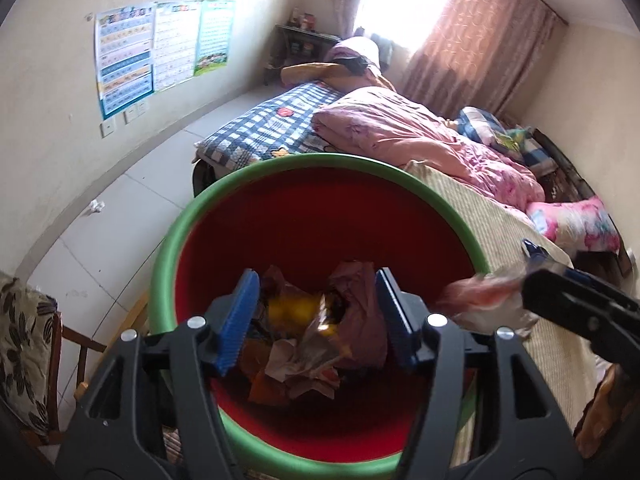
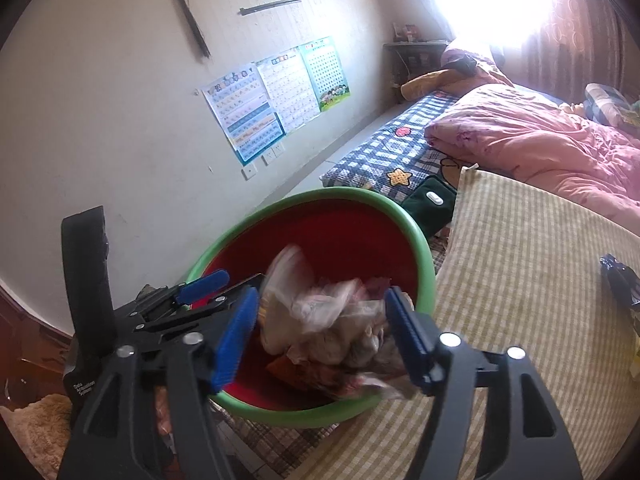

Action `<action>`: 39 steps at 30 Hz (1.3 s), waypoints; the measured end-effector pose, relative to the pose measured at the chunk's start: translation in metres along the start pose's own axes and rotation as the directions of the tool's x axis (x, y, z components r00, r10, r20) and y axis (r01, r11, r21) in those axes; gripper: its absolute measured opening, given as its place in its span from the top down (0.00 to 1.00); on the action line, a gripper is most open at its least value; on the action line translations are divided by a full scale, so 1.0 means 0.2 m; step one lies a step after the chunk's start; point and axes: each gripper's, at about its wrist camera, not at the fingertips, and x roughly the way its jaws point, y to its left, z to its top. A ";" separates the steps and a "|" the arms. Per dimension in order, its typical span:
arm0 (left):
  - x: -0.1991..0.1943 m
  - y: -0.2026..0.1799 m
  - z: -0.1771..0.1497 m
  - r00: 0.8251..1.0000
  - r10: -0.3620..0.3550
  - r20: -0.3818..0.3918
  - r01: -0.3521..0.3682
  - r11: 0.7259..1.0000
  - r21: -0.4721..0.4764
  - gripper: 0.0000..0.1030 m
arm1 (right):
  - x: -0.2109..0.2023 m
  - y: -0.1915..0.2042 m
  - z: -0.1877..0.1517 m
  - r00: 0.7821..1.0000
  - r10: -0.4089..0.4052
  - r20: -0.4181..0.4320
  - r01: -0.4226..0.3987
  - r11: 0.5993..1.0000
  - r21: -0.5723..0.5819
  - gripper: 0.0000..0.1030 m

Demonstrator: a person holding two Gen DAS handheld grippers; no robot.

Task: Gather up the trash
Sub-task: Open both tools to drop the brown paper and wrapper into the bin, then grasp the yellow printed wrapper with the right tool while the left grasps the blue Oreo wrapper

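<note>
A bin with a green rim and a red inside stands against the bed and holds crumpled wrappers. My left gripper hangs over its mouth, open. A blurred yellow wrapper shows between its blue pads, touching neither. My right gripper is open above the bin rim. A blurred, crumpled clear plastic wrapper sits loose between its pads. In the left wrist view the right gripper comes in from the right with that wrapper at its tips. The left gripper appears at the bin's left edge.
A striped mat covers the near bed, with a dark wrapper on it. Beyond lie a pink quilt and a plaid sheet. A crumpled paper lies on the floor by the wall. A chair stands at the left.
</note>
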 end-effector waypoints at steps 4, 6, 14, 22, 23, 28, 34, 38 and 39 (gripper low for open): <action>0.00 -0.01 0.00 1.000 0.026 0.002 -0.026 1.000 -0.013 0.38 | -0.05 -0.05 -0.01 1.000 0.002 0.018 -0.002 1.000 0.017 0.23; 0.00 -0.02 0.00 1.000 0.029 0.007 -0.029 0.999 -0.017 0.38 | -0.09 -0.10 -0.03 0.999 -0.013 0.034 0.012 0.999 0.034 0.22; -0.08 -0.20 0.03 0.996 0.019 0.088 -0.019 1.000 0.005 0.30 | -0.42 -0.81 -0.21 0.928 -0.363 0.078 0.311 0.875 0.370 0.22; 0.00 -0.61 -0.01 0.995 -0.081 0.052 0.076 0.994 0.082 0.26 | -0.64 -1.36 -0.39 0.845 -0.535 -0.001 0.439 0.692 0.573 0.22; 0.01 -0.65 -0.02 0.995 -0.090 0.042 0.086 0.992 0.088 0.26 | -0.63 -1.40 -0.40 0.856 -0.518 -0.014 0.427 0.690 0.584 0.22; 0.07 -0.88 -0.08 0.992 -0.124 0.003 0.123 0.985 0.118 0.26 | -0.57 -1.53 -0.43 0.894 -0.445 -0.055 0.388 0.706 0.593 0.22; 0.11 -1.01 -0.15 0.994 -0.105 -0.027 0.107 0.987 0.121 0.25 | -0.55 -1.60 -0.41 0.930 -0.360 -0.069 0.344 0.790 0.508 0.56; 0.14 -1.05 -0.16 0.995 -0.086 -0.043 0.090 0.990 0.105 0.25 | -0.57 -1.61 -0.37 0.942 -0.331 -0.053 0.322 0.846 0.425 0.58; 0.16 -1.06 -0.16 0.995 -0.085 -0.047 0.090 0.991 0.102 0.25 | -0.57 -1.62 -0.36 0.947 -0.316 -0.049 0.307 0.857 0.414 0.58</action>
